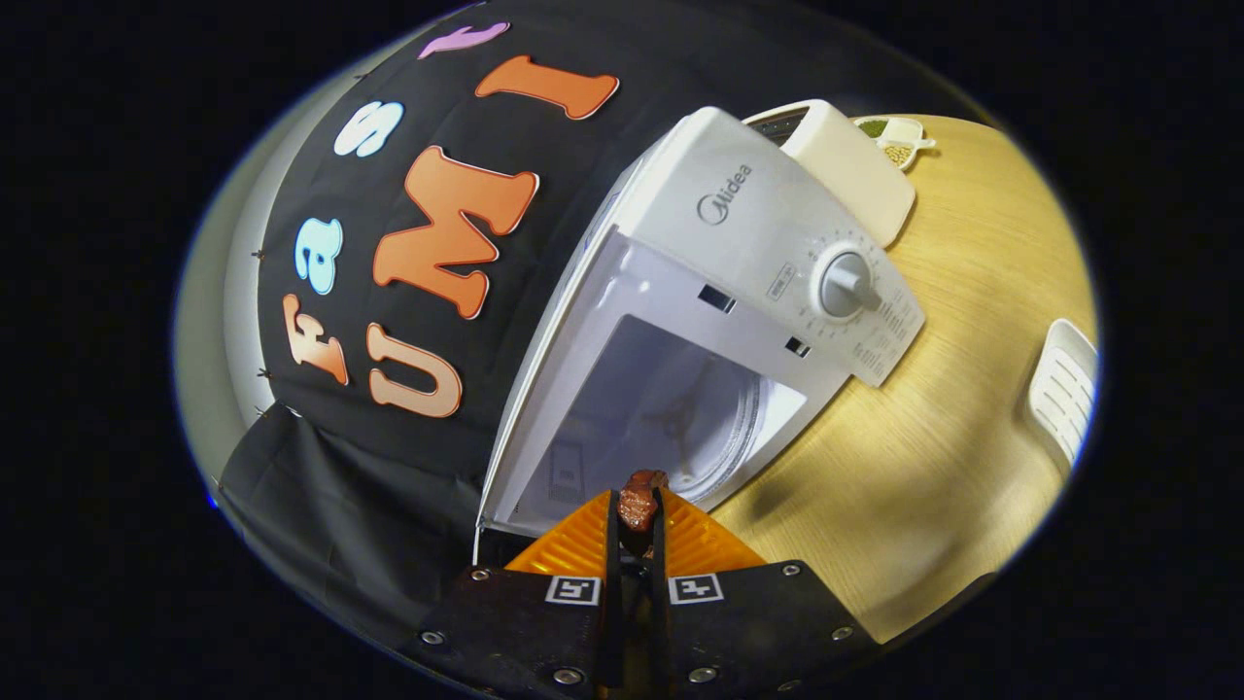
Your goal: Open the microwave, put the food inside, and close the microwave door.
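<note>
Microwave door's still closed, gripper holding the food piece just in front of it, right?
Not quite: the microwave is open, its cavity and turntable exposed in the gripper view. The rest stands: the gripper is shut on the food piece just in front of it.

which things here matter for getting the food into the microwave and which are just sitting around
Part of the job:
- microwave, cavity open, just ahead of the fingers
- glass turntable inside it
- food, a small reddish-brown piece pinched between the fingers
- gripper, shut on the food

Just lying about:
- cream toaster beyond the microwave
- small dish of grains behind it
- white slotted rack on the wooden table
</note>
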Action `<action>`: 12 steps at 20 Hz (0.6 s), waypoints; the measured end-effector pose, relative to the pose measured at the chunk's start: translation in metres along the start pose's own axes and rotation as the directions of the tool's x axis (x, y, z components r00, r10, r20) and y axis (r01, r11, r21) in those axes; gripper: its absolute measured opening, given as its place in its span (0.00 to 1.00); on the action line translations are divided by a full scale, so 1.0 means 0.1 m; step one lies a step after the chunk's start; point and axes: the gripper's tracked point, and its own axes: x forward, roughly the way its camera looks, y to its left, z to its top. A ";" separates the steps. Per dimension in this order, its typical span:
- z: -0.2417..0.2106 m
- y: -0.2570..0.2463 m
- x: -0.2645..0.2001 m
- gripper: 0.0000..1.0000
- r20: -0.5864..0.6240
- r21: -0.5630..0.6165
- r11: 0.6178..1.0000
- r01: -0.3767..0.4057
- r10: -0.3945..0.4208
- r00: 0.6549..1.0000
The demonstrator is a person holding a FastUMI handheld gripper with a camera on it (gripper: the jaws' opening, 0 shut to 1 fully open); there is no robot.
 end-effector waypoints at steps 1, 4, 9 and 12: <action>-0.01 0.00 0.06 0.11 0.008 0.000 1.000 0.002 -0.002 1.000; -0.06 0.00 0.27 0.11 0.027 0.009 1.000 -0.002 0.002 1.000; 0.03 -0.01 0.65 0.11 0.103 0.041 0.999 -0.036 0.032 0.994; 0.08 -0.05 0.77 0.11 0.138 0.061 0.998 -0.017 0.008 0.990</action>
